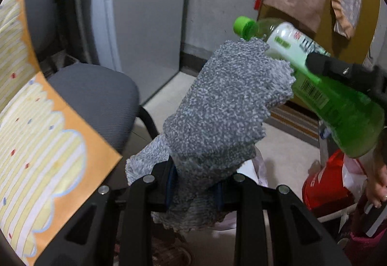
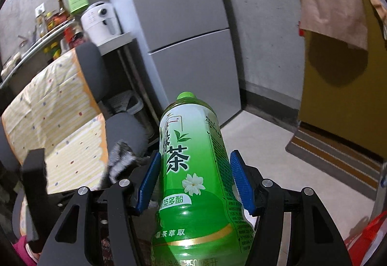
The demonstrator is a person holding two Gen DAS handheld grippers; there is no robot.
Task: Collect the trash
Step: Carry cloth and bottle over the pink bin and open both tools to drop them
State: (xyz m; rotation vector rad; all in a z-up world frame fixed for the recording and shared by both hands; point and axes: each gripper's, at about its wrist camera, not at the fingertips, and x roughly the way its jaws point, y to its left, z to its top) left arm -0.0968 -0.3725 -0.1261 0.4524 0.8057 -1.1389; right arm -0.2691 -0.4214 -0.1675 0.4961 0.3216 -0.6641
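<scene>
Between the blue pads of the right gripper: green tea bottle, cap pointing away, squeezed at mid-body. Left gripper pinches a grey microfibre cloth that stands up ahead of it. Bottle just right of cloth. Grey chair left, fridge beyond.

place: home kitchen | evidence: grey fridge; shelf of sauce bottles; white air fryer; patterned tablecloth; grey chair; door mat
</scene>
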